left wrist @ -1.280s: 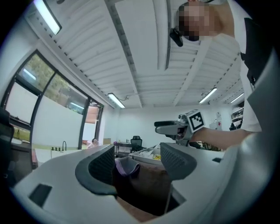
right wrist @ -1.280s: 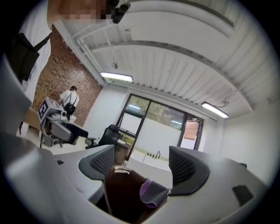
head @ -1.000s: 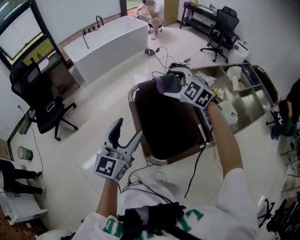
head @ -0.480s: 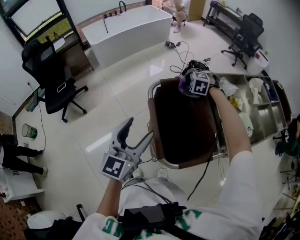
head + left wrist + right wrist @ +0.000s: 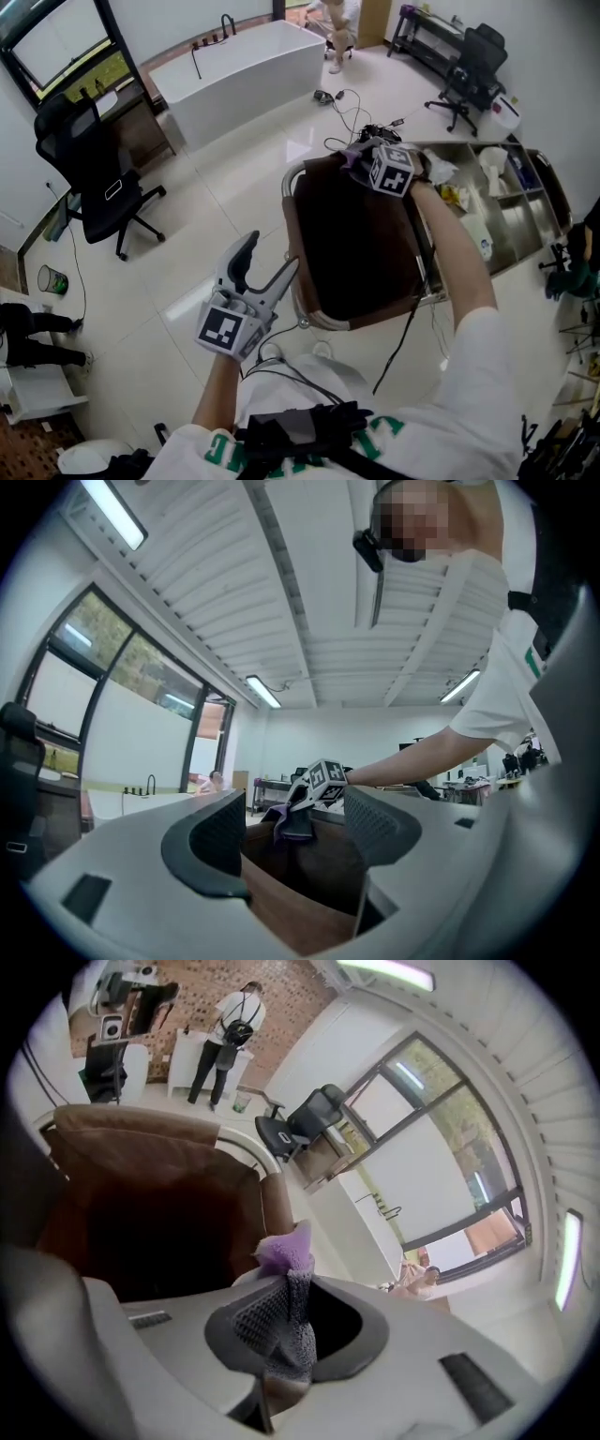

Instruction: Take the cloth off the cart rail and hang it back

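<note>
Cloth (image 5: 287, 1252), soft, light and limp we judge, sits at the cart rail's (image 5: 323, 322) far end, a fold pinched in our just-closed right hand-held gripper (image 5: 286, 1312), safest gripped deep; left hand-held gripper (image 5: 269, 255) hovers spread, empty.

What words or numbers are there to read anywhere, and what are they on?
No text reads clearly.
Green letters on the white shirt: upside down, partly under a strap, unreadable.
Bottle on the cart: label too small.
Marker cubes, left and right: black squares, no words.
</note>
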A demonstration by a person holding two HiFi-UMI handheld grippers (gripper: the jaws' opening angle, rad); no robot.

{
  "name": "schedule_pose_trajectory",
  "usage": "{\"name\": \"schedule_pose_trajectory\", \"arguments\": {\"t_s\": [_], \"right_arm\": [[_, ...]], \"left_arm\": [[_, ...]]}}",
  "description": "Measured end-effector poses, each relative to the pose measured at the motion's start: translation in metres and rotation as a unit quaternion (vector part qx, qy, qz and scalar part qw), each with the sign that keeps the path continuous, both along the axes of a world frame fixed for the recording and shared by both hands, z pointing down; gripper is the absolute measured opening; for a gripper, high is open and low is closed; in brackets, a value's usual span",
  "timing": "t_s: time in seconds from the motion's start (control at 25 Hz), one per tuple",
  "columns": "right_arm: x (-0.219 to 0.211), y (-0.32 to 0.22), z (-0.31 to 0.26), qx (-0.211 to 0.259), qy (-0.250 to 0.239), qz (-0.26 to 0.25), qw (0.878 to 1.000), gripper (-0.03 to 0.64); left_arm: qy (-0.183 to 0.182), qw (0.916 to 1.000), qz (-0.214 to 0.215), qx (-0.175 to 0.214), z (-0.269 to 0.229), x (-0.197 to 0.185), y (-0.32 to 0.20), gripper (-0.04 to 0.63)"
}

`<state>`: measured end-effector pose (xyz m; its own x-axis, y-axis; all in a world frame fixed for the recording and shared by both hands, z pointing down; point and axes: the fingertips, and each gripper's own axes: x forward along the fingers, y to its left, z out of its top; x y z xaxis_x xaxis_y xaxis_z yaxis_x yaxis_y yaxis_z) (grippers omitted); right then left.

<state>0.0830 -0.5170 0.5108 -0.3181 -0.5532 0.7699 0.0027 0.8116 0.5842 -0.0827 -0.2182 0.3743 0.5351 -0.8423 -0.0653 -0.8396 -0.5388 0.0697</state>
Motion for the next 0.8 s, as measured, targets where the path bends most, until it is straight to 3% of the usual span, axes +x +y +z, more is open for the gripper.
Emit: {"name": "schedule_pose_trajectory", "arguments": {"t_s": [0.12, 0.2, 0.4, 0.8], "right_arm": [[0.001, 0.018, -0.042, 0.015, -0.095, 0.03, 0.995, 0.066], [-0.002, 0.04, -0.083, 0.04, -0.167, 0.041, 0.984, 0.066], [-0.013, 0.117, -0.167, 0.097, -0.317, 0.045, 0.943, 0.066], [-0.009, 0.275, -0.217, 0.1, -0.506, 0.066, 0.854, 0.066]], "left_arm": [[0.011, 0.9999, 0.009, 0.005, -0.016, 0.01, 0.005, 0.308], [0.002, 0.9997, 0.007, 0.022, -0.016, 0.006, 0.007, 0.308], [-0.002, 0.999, 0.002, 0.045, -0.018, -0.009, 0.011, 0.308], [-0.019, 0.9963, -0.004, 0.083, -0.037, -0.018, 0.035, 0.308]]}}
